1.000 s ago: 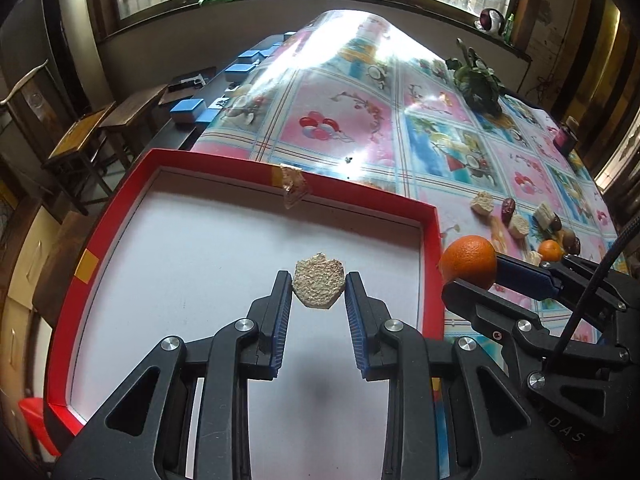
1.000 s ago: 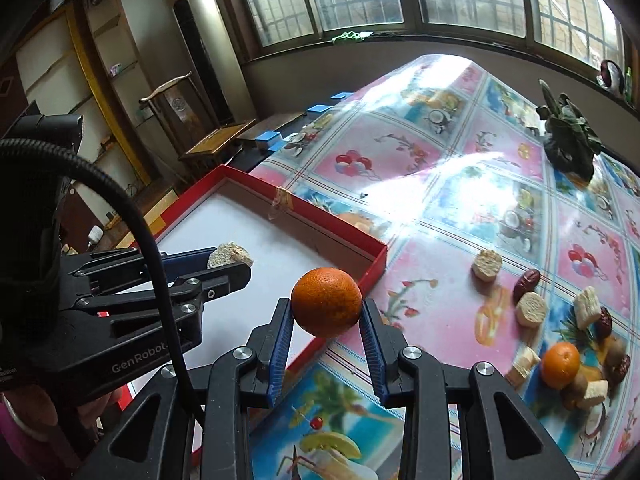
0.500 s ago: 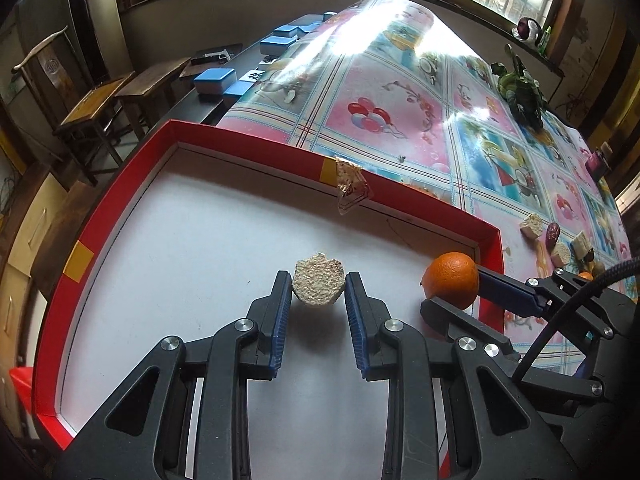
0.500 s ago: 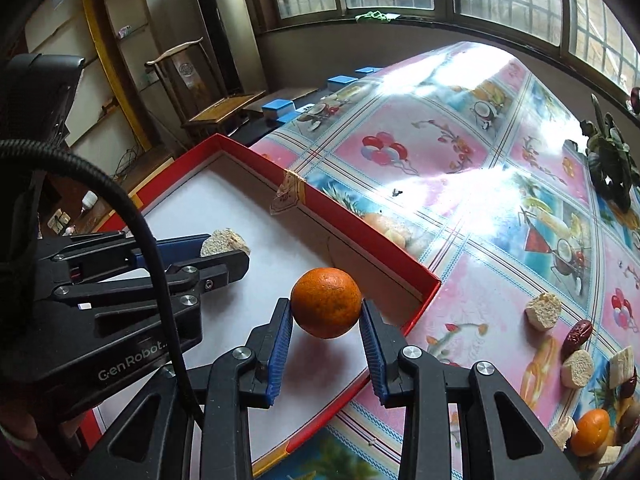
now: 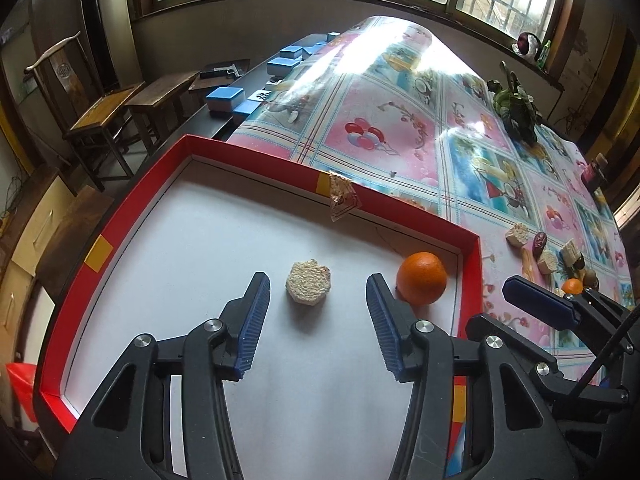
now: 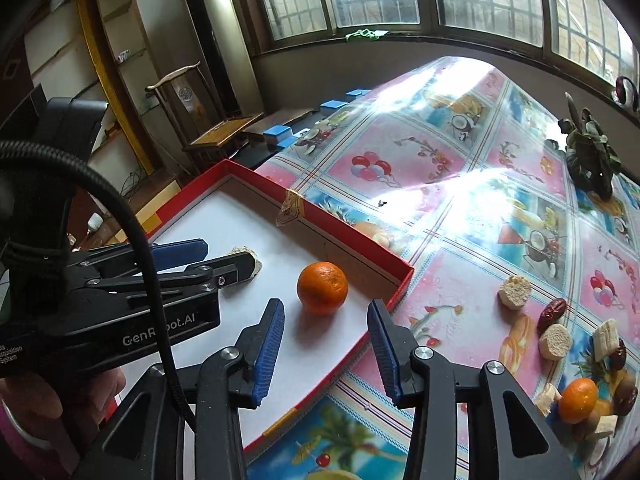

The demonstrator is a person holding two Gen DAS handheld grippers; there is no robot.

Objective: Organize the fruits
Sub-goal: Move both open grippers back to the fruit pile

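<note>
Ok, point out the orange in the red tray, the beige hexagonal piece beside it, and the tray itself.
orange (image 6: 322,288), right wrist view, middle of its peel.
beige hexagonal piece (image 5: 308,286), left wrist view, top face.
red tray (image 5: 256,160), left wrist view, far rim.

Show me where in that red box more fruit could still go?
Bare white floor spans the red box's left half, between its left wall and the hexagonal cake. The right corner holds the orange. The pile on the tablecloth is crowded.
</note>
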